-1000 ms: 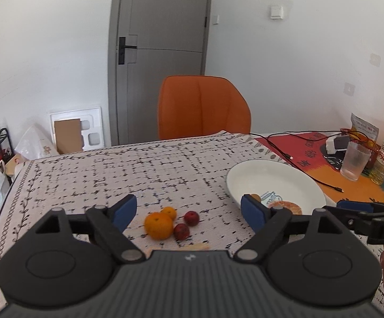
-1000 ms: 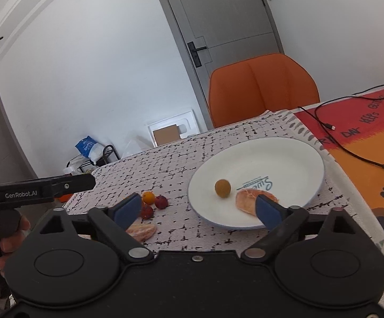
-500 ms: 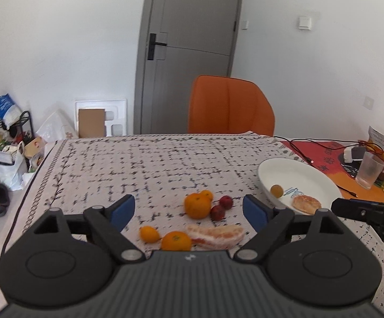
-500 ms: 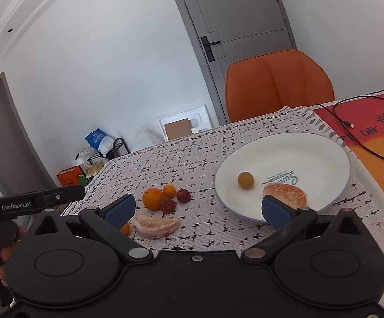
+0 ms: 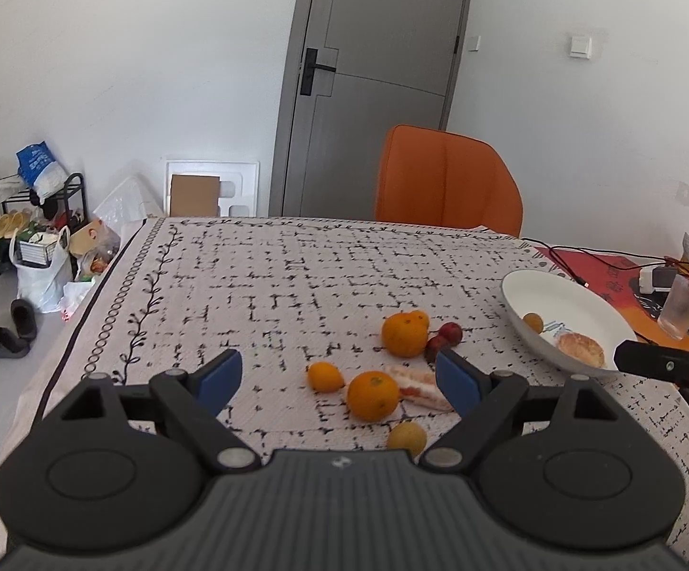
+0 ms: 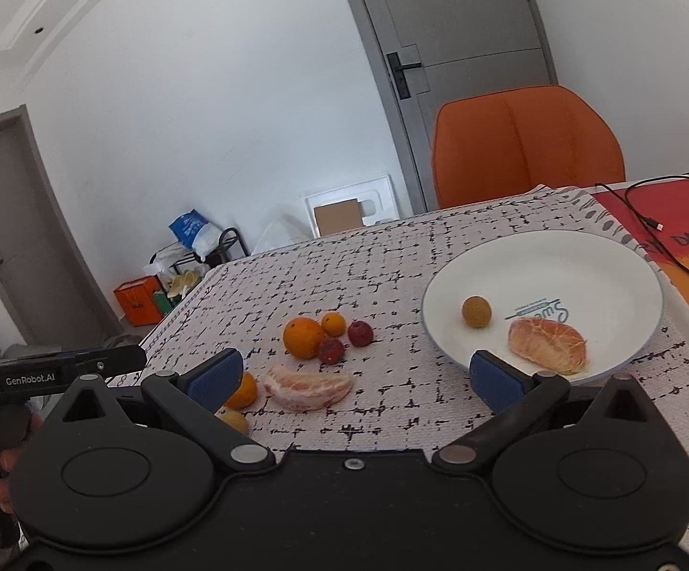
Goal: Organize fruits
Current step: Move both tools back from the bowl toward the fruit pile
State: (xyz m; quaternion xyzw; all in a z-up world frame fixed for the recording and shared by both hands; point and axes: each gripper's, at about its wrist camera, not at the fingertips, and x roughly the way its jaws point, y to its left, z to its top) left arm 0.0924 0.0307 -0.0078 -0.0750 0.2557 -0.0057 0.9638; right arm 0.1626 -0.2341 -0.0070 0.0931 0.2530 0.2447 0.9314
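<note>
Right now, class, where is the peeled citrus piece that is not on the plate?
In the right wrist view, the peeled citrus piece lies on the tablecloth, left of the white plate and just in front of two red fruits.

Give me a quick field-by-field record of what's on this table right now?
surface: patterned tablecloth
plate: white plate, right side
on plate: peeled citrus half, small brown fruit
loose on cloth: large orange, two red fruits, peeled segment, smaller oranges
left hand-held gripper: open, empty
right hand-held gripper: open, empty
</note>
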